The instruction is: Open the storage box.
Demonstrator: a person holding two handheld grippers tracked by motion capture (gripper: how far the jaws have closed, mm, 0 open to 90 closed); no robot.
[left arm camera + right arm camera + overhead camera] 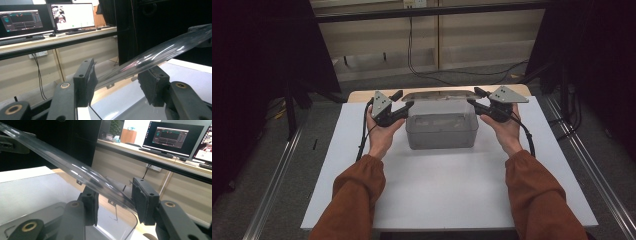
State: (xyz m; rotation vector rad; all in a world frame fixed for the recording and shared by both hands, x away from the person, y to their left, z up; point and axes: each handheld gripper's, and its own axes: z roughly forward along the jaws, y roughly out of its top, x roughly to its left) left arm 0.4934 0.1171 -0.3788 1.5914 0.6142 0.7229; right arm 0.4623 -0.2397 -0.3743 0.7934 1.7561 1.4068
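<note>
Two grippers flank a clear plastic box (441,130) in the high view, the left gripper (404,100) at one end of its lid (439,95) and the right gripper (475,98) at the other. That transparent lid hangs just above the box's far rim, its long axis running from one tool straight across to the other, so neither hand is nearer.

From the left gripper view, the lid (160,53) slopes up and away from between the jaws, which stand well apart on either side of its near end; whether a pad touches it I cannot tell.

From the right gripper view, the lid (75,171) likewise runs out from the gap toward the other tool, jaws spread, contact unclear. A level lift or lowering likely depends on both ends moving together.
</note>
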